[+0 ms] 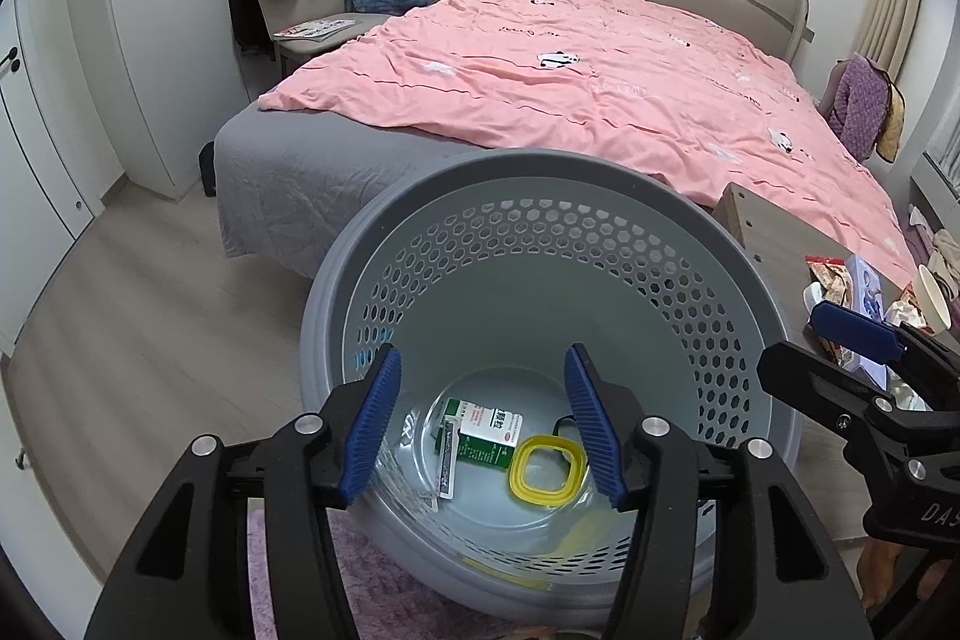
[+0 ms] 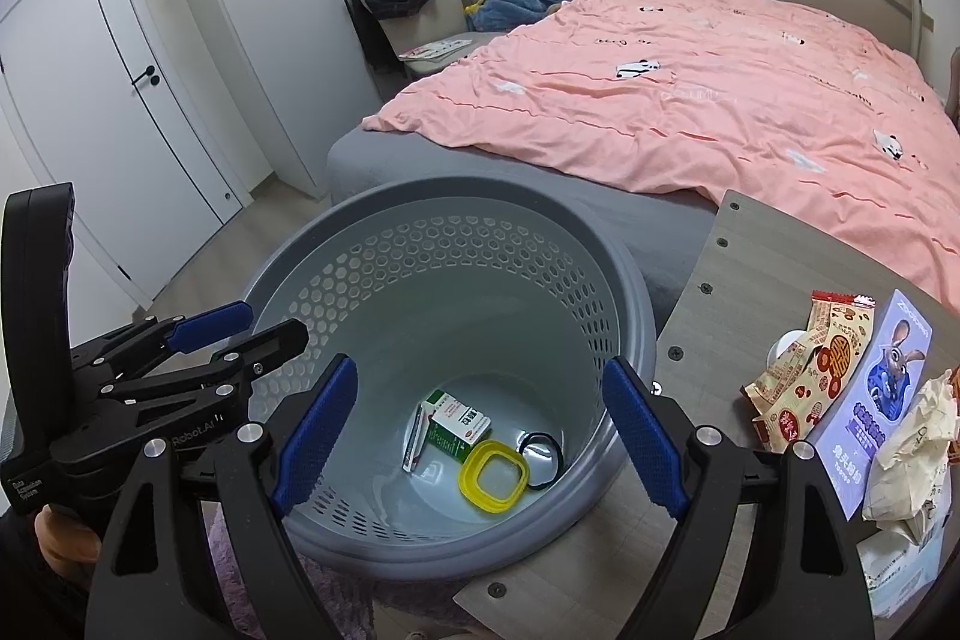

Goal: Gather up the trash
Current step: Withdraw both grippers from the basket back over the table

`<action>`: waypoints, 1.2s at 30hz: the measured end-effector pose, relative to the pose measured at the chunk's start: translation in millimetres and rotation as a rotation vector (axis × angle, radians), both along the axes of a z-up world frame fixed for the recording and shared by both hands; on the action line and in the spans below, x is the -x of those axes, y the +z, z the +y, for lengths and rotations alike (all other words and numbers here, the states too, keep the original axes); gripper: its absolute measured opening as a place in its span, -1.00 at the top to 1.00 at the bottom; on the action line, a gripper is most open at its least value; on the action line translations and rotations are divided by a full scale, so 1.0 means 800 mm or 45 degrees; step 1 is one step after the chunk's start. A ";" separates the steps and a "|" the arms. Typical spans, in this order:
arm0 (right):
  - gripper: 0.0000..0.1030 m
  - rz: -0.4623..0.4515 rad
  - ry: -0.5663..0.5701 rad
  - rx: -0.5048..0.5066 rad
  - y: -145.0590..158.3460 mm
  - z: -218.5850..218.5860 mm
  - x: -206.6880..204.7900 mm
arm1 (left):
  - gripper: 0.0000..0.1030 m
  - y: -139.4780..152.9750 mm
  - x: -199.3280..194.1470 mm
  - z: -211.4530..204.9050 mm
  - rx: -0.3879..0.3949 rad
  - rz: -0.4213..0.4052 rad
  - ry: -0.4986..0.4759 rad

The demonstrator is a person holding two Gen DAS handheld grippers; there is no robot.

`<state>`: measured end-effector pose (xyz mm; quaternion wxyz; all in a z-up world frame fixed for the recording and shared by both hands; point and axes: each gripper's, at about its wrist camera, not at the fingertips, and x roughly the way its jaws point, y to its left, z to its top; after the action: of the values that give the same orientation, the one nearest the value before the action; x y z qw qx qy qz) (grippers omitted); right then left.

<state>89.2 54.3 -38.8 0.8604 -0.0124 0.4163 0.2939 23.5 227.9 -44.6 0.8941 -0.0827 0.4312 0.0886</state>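
Basically, we had both grippers over the bin (image 1: 540,244), which stood on the floor between the bed (image 1: 600,88) and a small table (image 2: 738,292)

Left gripper (image 1: 483,424): jaws apart, nothing between the pads, just the bin's inside showing through the gap. No earlier frame for us to compare

Right gripper (image 2: 480,430): jaws wide apart, also empty, pointing down into the bin

In the right wrist view the left gripper sat at the bin's left rim, one blue pad (image 2: 210,319) showing. In the left wrist view the right gripper (image 1: 864,340) came in from the right edge, near the table

Trash already at the bin's bottom:
- green-and-white box (image 2: 459,427)
- flat white strip (image 2: 415,439) leaning by the box, left of it
- yellow ring (image 2: 493,475), squarish, right of the box
- black loop (image 2: 543,460) touching the ring's right side
- clear plastic (image 1: 408,466) at the left of the bottom, blurred, we couldn't tell what kind

Trash still on the table:
- snack wrapper (image 2: 804,370)
- purple pack (image 2: 882,400) with a cartoon rabbit, just right of the wrapper
- crumpled paper (image 2: 912,460) beside the pack
- paper cup (image 1: 933,298) lying tilted, seen in the left view

Neither gripper touched any of those
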 end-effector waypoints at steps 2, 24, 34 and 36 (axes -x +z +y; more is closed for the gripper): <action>-0.59 -0.002 -0.001 -0.003 0.001 -0.001 0.003 | -0.11 0.001 0.001 0.000 0.001 -0.002 0.003; -0.63 -0.003 -0.080 -0.055 0.010 -0.047 0.014 | -0.34 0.011 0.015 -0.026 -0.034 -0.010 -0.018; -0.63 -0.039 -0.161 -0.085 0.025 -0.082 0.019 | -0.35 0.020 0.015 -0.057 -0.036 -0.021 -0.106; -0.63 -0.059 -0.182 -0.092 0.030 -0.092 0.023 | -0.35 0.026 0.016 -0.064 -0.040 -0.034 -0.124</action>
<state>71.2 -19.2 -14.8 0.8883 0.0417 0.3853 0.2463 10.4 176.6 -23.8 0.9043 -0.0487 0.4211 0.0507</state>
